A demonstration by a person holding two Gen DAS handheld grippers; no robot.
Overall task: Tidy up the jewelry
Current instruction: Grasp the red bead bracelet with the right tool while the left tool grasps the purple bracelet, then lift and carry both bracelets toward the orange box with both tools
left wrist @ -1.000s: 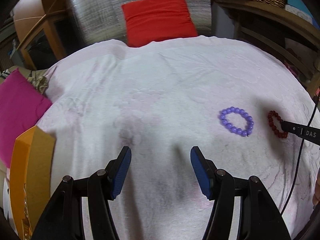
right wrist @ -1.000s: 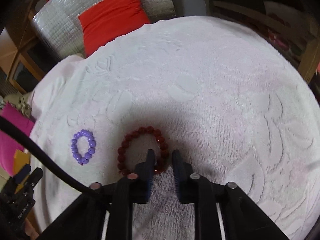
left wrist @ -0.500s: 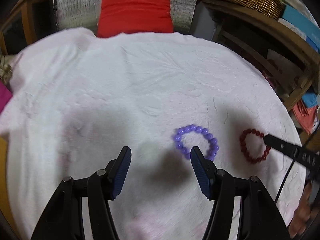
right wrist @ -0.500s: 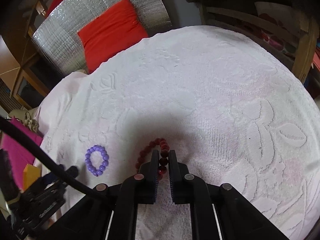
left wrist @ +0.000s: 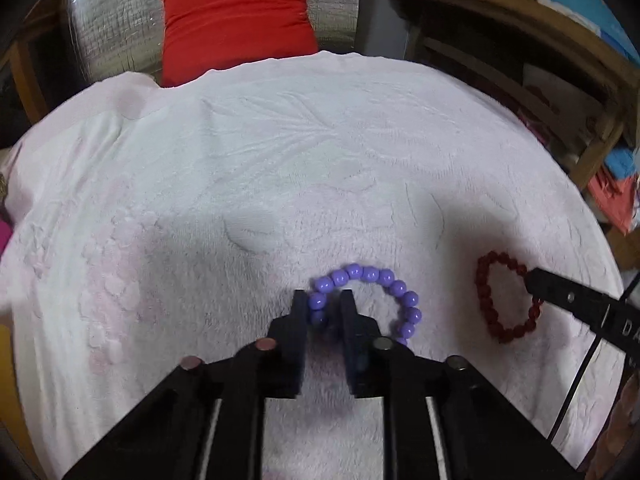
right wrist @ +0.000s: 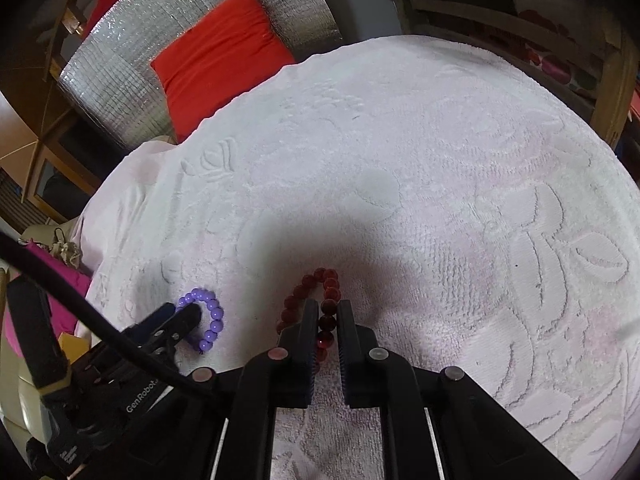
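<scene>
Purple bracelet (left wrist: 368, 300) pinched in left gripper (left wrist: 323, 306), red bracelet (right wrist: 316, 312) in right gripper (right wrist: 328, 316).

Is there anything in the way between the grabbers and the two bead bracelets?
Nothing visible. The left gripper is already closed on the purple bracelet, and the right gripper is closed on the red bracelet. Only the white towel lies beneath them.

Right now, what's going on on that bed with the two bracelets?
Each gripper has a bracelet pinched on the white blanket. The left gripper is closed on the near-left beads of the purple bracelet. The right gripper is closed on one side of the dark red bracelet. Both bracelets appear to lie on the blanket, not yet lifted.
</scene>
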